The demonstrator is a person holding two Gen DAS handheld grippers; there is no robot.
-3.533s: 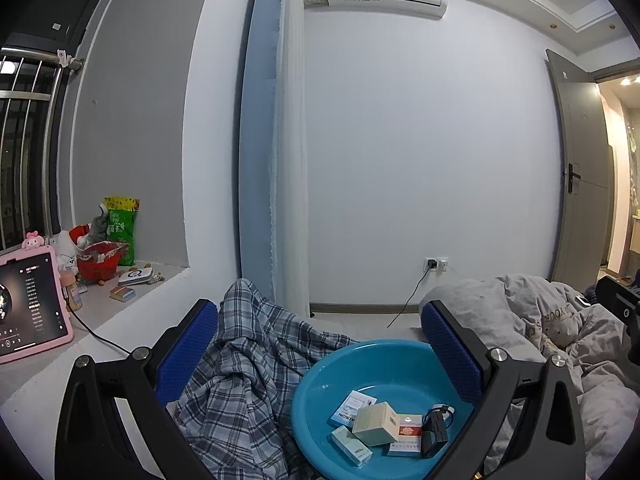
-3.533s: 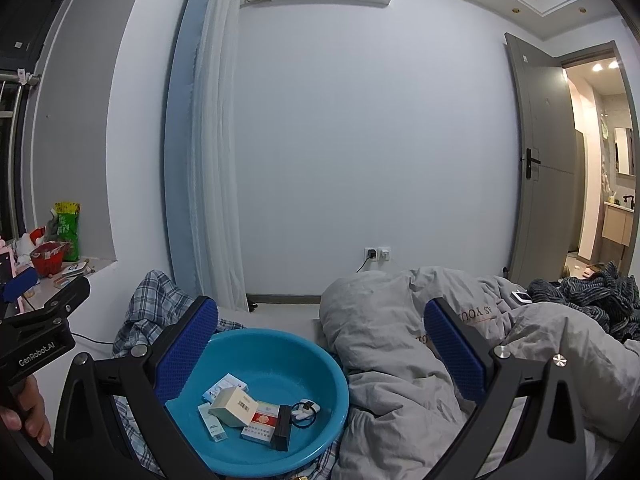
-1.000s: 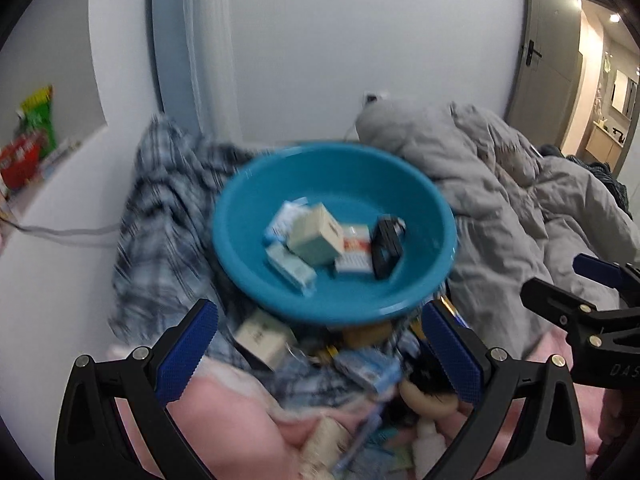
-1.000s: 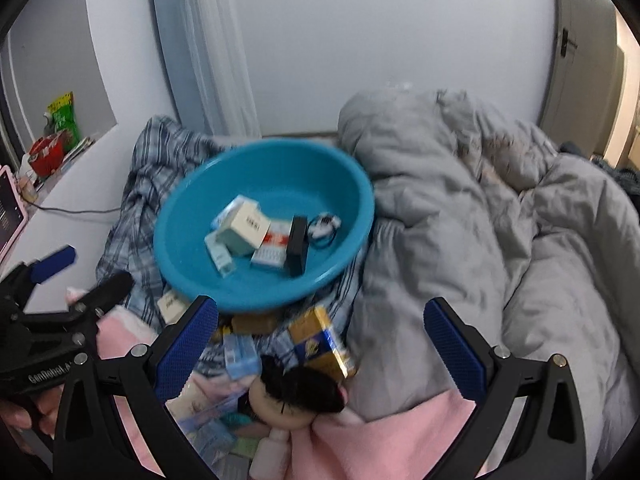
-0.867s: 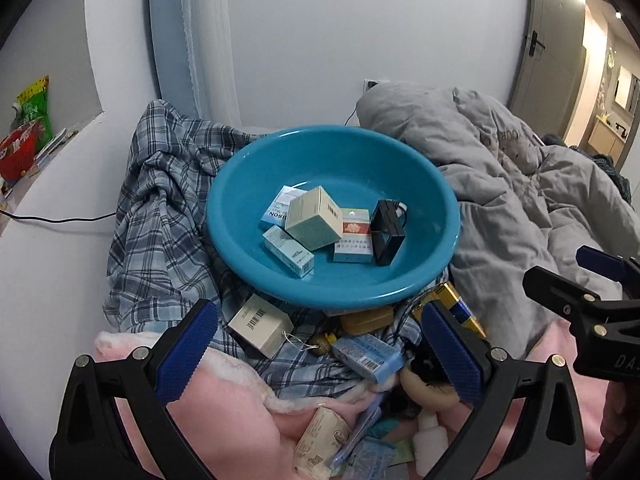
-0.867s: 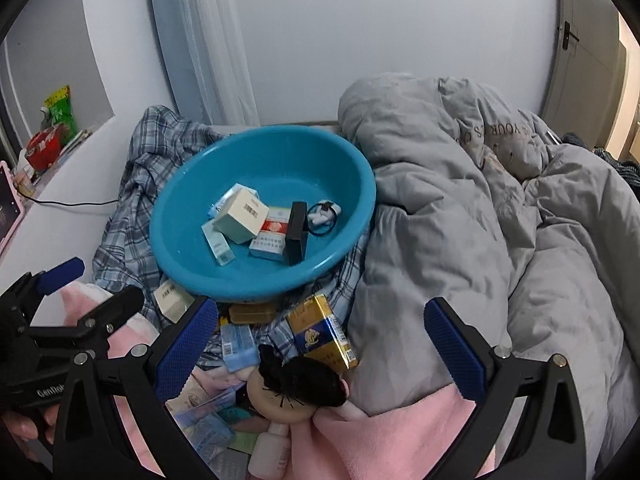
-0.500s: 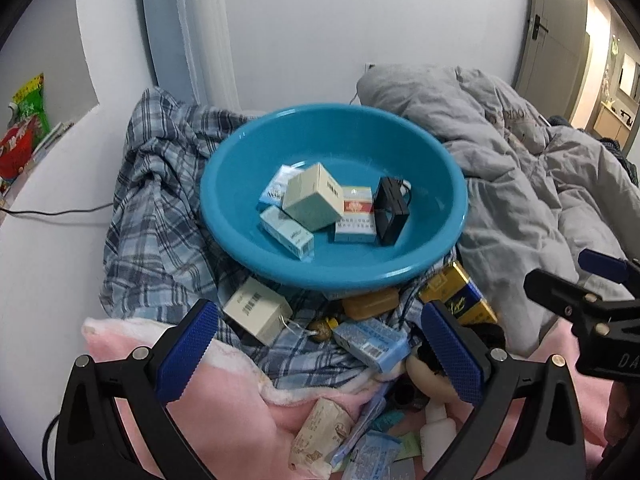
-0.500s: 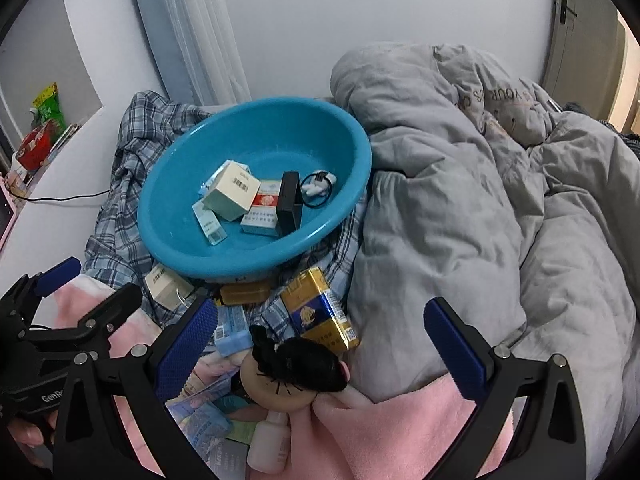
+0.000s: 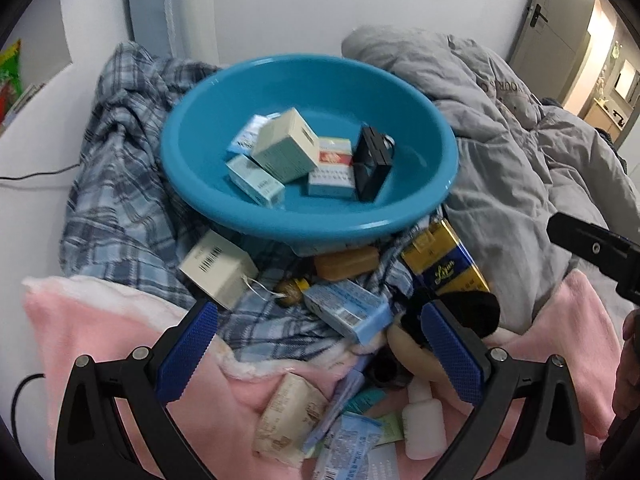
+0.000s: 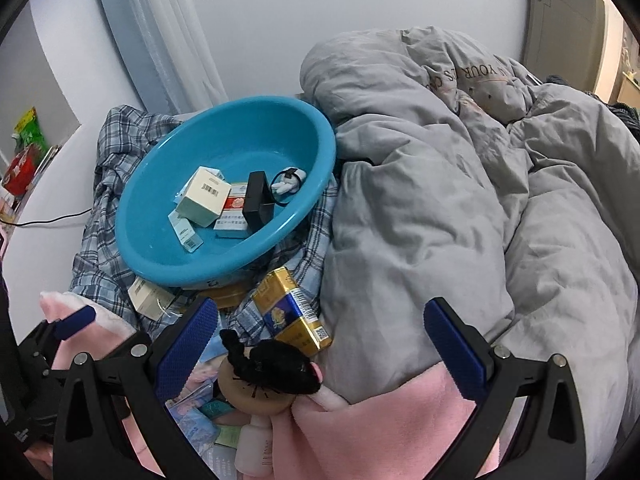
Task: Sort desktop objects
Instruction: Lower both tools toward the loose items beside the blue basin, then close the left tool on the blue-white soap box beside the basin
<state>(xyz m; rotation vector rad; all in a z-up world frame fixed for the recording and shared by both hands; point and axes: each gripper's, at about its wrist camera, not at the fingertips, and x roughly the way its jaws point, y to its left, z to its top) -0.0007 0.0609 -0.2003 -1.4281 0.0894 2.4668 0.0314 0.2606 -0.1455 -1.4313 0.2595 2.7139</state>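
Observation:
A blue basin (image 9: 420,112) (image 10: 312,128) sits on a plaid shirt and holds several small boxes, among them a pale green box (image 9: 286,150), a black box (image 9: 372,164) and a white earphone (image 10: 286,184). Below it lies a loose pile: a white barcode box (image 9: 216,268), a light blue box (image 9: 346,310), a gold and blue carton (image 9: 444,260) (image 10: 294,310), a black hair clip (image 10: 272,366) and a white bottle (image 9: 424,424). My left gripper (image 9: 318,354) is open and empty above the pile. My right gripper (image 10: 320,354) is open and empty over the hair clip.
A plaid shirt (image 9: 116,184) lies left of the basin. A grey duvet (image 10: 480,200) fills the right side. A pink blanket (image 9: 92,332) lies under the pile. A white ledge with a black cable (image 9: 32,176) runs along the left.
Both grippers have tilted down from the wall and moved closer to the pile below the basin. Both have stayed open and empty.

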